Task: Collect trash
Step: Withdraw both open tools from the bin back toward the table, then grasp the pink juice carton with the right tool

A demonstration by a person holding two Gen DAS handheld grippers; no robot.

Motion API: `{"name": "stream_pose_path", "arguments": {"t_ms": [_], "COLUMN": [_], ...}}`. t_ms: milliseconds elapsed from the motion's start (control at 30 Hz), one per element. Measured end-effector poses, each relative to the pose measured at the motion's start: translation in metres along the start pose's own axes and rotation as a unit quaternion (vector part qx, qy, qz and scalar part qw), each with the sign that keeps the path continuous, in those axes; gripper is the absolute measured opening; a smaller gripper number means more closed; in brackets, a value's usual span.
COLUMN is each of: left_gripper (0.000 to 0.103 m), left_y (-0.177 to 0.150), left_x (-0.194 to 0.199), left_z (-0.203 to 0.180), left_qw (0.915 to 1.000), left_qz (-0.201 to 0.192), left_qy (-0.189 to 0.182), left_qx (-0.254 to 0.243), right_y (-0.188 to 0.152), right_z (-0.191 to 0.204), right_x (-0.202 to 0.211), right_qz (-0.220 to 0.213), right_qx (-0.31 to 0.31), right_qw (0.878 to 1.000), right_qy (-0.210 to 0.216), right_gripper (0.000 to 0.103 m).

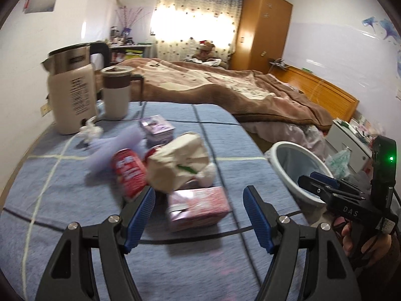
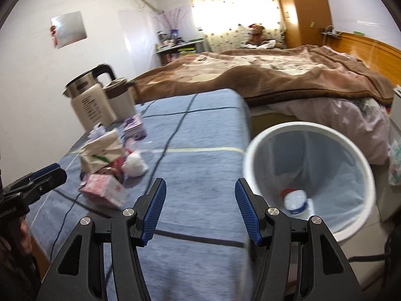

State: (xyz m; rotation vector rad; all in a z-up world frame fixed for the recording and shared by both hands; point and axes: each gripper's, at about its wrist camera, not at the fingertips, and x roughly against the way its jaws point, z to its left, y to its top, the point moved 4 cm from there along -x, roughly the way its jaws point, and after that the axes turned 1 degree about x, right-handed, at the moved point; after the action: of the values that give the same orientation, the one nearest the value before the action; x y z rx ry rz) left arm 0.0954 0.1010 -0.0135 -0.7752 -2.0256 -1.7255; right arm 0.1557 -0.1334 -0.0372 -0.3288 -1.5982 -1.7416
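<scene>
Blue cloth-covered tabletop; round white mesh-lined bin beside it, plastic bottle inside. Trash pile: beige paper bag, red can, pink carton. Left gripper and right gripper: fingers open, empty. Step: next pickup, likely closing on carton.

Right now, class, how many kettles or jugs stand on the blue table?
2: a tall kettle at the far left corner, and a smaller jug touching its right side.

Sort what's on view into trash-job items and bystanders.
Job:
- pink drink carton
- red crushed can
- cream crumpled paper bag
- purple small carton
- white round waste bin

Bystanders:
- cream electric kettle
- cream lidded mug
- brown bed blanket
</scene>
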Motion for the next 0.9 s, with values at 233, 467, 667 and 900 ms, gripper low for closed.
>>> {"name": "stream_pose_path", "arguments": {"t_ms": [233, 467, 667, 900], "left_gripper": [0.075, 0.075, 0.075, 0.075], "left_y": [-0.010, -0.013, -0.015, -0.016], "left_x": [0.005, 0.005, 0.003, -0.001], "left_z": [0.034, 0.061, 0.075, 0.082], "left_qw": [0.9993, 0.9984, 0.9978, 0.9976], "left_qz": [0.008, 0.015, 0.018, 0.026], "left_qy": [0.030, 0.040, 0.039, 0.033], "left_qx": [0.020, 0.037, 0.051, 0.055], "right_y": [-0.008, -0.013, -0.007, 0.001], "right_z": [0.044, 0.090, 0.123, 0.132], "right_x": [-0.018, -0.042, -0.056, -0.076], "right_qz": [0.010, 0.037, 0.031, 0.047], "right_qx": [0.052, 0.120, 0.174, 0.171], "right_qw": [0.997, 0.988, 0.977, 0.970], "right_qy": [0.057, 0.094, 0.119, 0.163], "right_gripper": [0.058, 0.058, 0.058, 0.058]}}
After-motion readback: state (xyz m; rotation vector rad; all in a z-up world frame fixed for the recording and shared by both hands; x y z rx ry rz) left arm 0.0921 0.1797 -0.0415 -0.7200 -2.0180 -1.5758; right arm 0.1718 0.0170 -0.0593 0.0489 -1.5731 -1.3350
